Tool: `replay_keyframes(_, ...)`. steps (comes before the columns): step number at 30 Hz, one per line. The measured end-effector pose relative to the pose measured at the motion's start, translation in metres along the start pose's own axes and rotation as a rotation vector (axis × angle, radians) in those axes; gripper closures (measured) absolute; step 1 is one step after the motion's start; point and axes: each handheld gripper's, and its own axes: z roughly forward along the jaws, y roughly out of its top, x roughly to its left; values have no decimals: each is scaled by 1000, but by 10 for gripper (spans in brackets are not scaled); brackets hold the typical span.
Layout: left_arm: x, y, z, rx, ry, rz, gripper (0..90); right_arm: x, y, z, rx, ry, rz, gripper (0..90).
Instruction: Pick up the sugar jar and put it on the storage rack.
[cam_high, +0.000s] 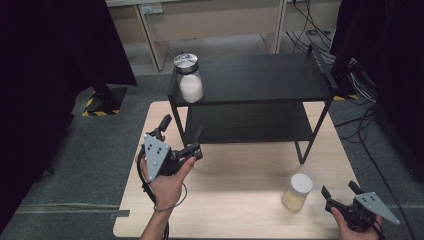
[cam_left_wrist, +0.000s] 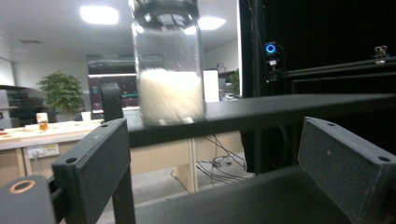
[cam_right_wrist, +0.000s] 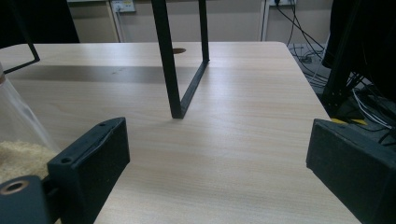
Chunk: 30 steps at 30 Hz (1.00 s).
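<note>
Glass jar (cam_high: 295, 192) of yellowish grains upright on table (cam_high: 235, 200) | just left of right gripper (cam_high: 341, 196) (jaws spread, empty) | left gripper (cam_high: 184, 136) spread near shelf (cam_high: 250, 80), farther.

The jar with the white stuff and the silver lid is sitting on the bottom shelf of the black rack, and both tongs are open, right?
Not quite. The jar with the silver lid stands on the top shelf of the black rack, at its left front corner, as the high view shows. The rest holds: the left tongs and right tongs are both open.
</note>
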Motion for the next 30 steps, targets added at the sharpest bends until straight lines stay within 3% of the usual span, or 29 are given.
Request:
replay_keyframes(13, -2, -47, -29, 19, -41, -28, 77, 0, 0, 0, -1, -1, -1, 63)
replay_keyframes(18, -2, -63, -34, 52, -55, -25, 74, 1, 0, 0, -1, -2, -3, 63)
replay_keyframes(27, -1, -91, -44, 106, -44, -47, 74, 1, 0, 0, -2, -2, -4, 63)
replay_keyframes(30, 0, -96, -44, 126, -42, -38, 74, 1, -1, 0, -3, -3, -4, 63)
